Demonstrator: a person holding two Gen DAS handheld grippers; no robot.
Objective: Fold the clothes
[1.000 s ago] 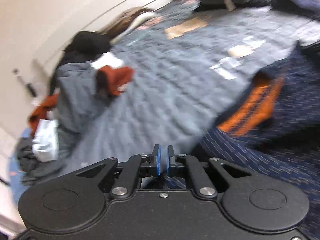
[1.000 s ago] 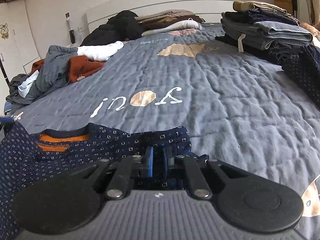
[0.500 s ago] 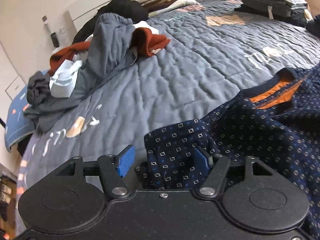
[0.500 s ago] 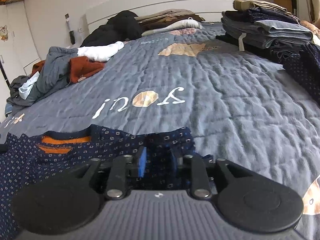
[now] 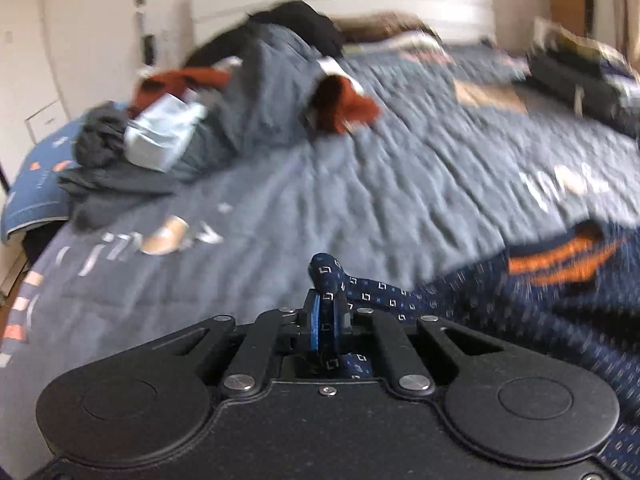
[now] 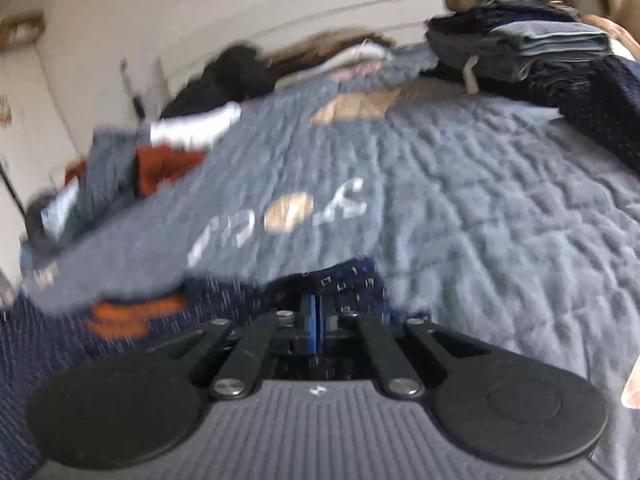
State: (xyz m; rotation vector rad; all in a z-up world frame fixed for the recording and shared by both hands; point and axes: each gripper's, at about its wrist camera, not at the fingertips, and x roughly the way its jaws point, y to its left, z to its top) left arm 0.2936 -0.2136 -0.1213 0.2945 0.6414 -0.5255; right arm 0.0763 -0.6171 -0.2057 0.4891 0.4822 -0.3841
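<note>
Now, left gripper (image 5: 325,322): clamped on a bunched shirt (image 5: 520,308) edge, cloth poking past the tips.
Right gripper (image 6: 316,320): closed on another shirt edge.
Shirt: spread between both jaws over the quilt (image 6: 480,220).
Risk: thin bites; a sharp tug could slip one corner free.

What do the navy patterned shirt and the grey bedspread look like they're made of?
Navy patterned shirt: soft thin knit, probably cotton jersey; it bunches tightly where the left gripper pinches it, matte, printed small squares. Grey bedspread: quilted padded fabric, matte, with puckered stitched ripples. Exact fibres cannot be told.
</note>
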